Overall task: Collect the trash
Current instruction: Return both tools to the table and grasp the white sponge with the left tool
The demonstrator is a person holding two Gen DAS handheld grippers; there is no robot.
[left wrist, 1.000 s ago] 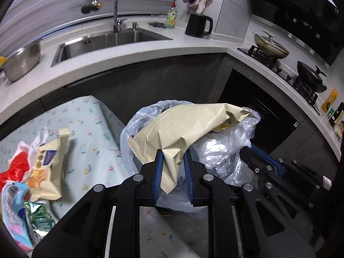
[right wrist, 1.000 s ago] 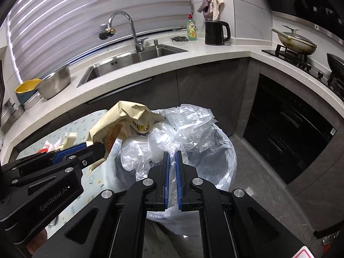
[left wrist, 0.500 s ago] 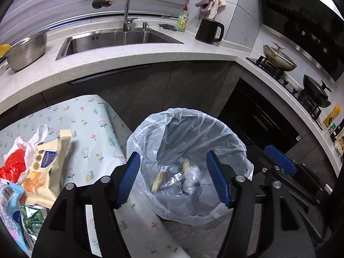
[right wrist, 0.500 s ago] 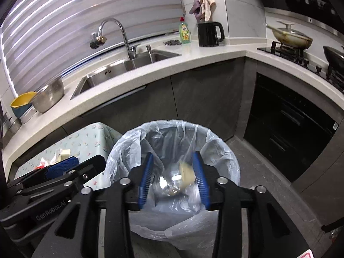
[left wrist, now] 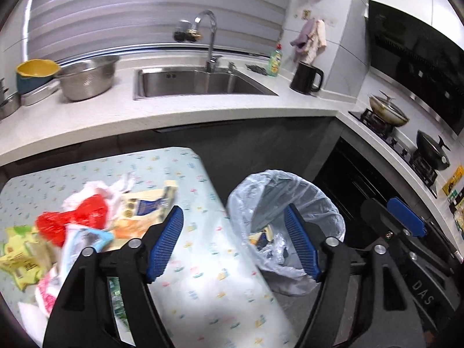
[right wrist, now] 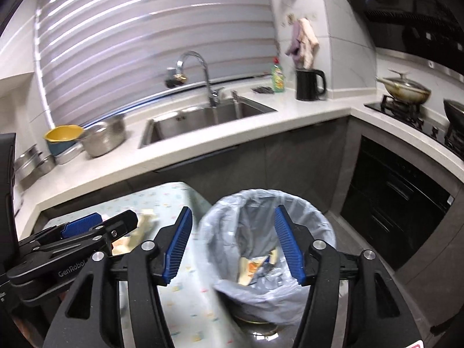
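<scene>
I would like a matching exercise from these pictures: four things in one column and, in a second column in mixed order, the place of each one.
Things:
1. kettle
2. colander
3. red wrapper
4. beige packet

Places:
A. on the flowered table
B. inside the bin
C. on the counter, left of the sink
D. on the counter, right of the sink, near the corner

Pairs: 1-D, 2-C, 3-A, 4-B
</scene>
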